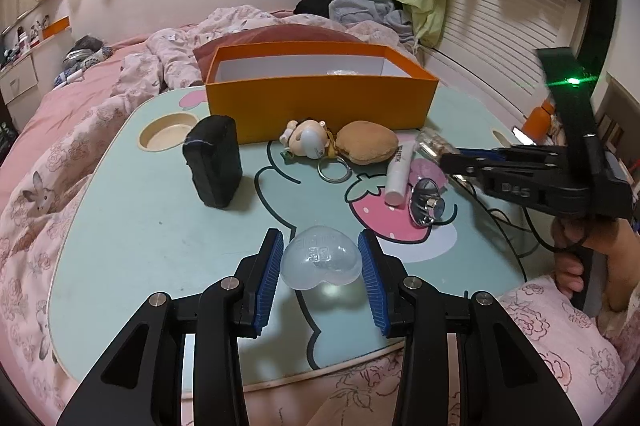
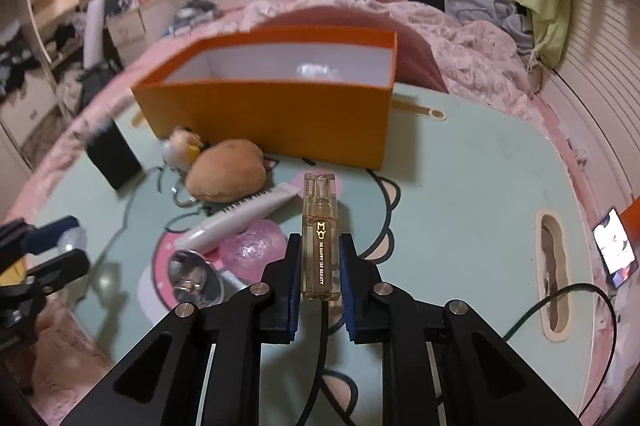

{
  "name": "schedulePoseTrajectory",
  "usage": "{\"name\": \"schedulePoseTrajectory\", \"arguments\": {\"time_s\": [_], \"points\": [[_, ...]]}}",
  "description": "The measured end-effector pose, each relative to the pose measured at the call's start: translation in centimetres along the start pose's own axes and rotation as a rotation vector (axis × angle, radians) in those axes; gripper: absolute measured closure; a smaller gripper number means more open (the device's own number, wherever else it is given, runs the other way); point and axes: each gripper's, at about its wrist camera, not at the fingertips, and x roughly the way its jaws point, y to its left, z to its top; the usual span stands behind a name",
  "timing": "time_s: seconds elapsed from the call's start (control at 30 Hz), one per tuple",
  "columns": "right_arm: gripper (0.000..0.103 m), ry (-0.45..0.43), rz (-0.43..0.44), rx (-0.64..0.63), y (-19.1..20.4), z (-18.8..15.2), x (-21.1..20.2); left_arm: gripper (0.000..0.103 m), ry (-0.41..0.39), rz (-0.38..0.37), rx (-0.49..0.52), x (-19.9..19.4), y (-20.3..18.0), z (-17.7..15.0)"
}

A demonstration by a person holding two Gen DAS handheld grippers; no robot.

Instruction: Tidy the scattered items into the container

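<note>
Right gripper is pitched down toward the table, its blue pads pinching a clear rectangular perfume bottle. Bottle long axis runs straight ahead along the gripper fingers, with the clear cap end pointing at the near wall of the orange box; the base end sits between the pads. Bottle is lifted clear of the table, over its middle.

Left gripper is likewise angled down, near the table's front edge. Its pads flank a translucent heart-shaped case; the left pad touches it, while contact at the right pad cannot be judged. Case lobes point back toward the gripper.

In the left wrist view a person's hand grasps the right gripper's handle at the table's right edge.

Orange box stands open at the far edge. Before it lie a black block, a figure keychain, a tan plush, a white tube, a pink case and a shiny reflector.
</note>
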Motion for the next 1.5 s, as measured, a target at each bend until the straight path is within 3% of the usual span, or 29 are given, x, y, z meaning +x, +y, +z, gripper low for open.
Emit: {"name": "schedulePoseTrajectory", "arguments": {"time_s": [0.23, 0.37, 0.5, 0.63, 0.8, 1.0, 1.1, 1.17, 1.3, 1.5], "points": [[0.087, -0.065, 0.054, 0.031, -0.6, 2.6, -2.7, 0.063, -0.035, -0.044, 0.005, -0.9, 0.0, 2.6], [0.087, -0.1, 0.061, 0.038, -0.9, 5.3, -2.8, 0.063, -0.075, -0.063, 0.009, -1.0, 0.5, 6.6], [0.087, -0.117, 0.079, 0.061, -1.3, 8.3, -1.6, 0.063, -0.095, -0.028, 0.022, 0.3, 1.0, 11.4], [0.087, -0.11, 0.105, 0.091, -1.9, 11.1, 0.5, 0.063, -0.064, -0.034, -0.019, 3.2, 2.4, 15.7], [0.087, -0.054, 0.126, 0.153, -2.5, 13.5, 3.6, 0.063, 0.012, -0.012, -0.091, 7.8, 4.0, 18.3], [0.086, -0.031, 0.069, 0.14, -1.6, 14.6, 6.6, 0.062, 0.099, 0.007, -0.169, 12.8, 4.5, 18.4], [0.084, -0.044, 0.041, 0.145, -1.6, 14.3, 6.2, 0.062, 0.14, 0.033, -0.162, 13.4, 4.5, 18.1], [0.082, -0.066, 0.042, 0.144, -1.6, 13.7, 5.1, 0.062, 0.12, 0.015, -0.176, 12.6, 4.9, 17.7], [0.067, -0.107, 0.052, 0.118, -1.4, 12.3, 2.4, 0.062, 0.054, -0.05, -0.218, 9.5, 5.3, 16.7], [0.053, -0.091, 0.047, 0.079, -1.0, 7.5, -1.5, 0.058, -0.003, -0.089, -0.142, 3.9, 3.4, 13.8]]}}
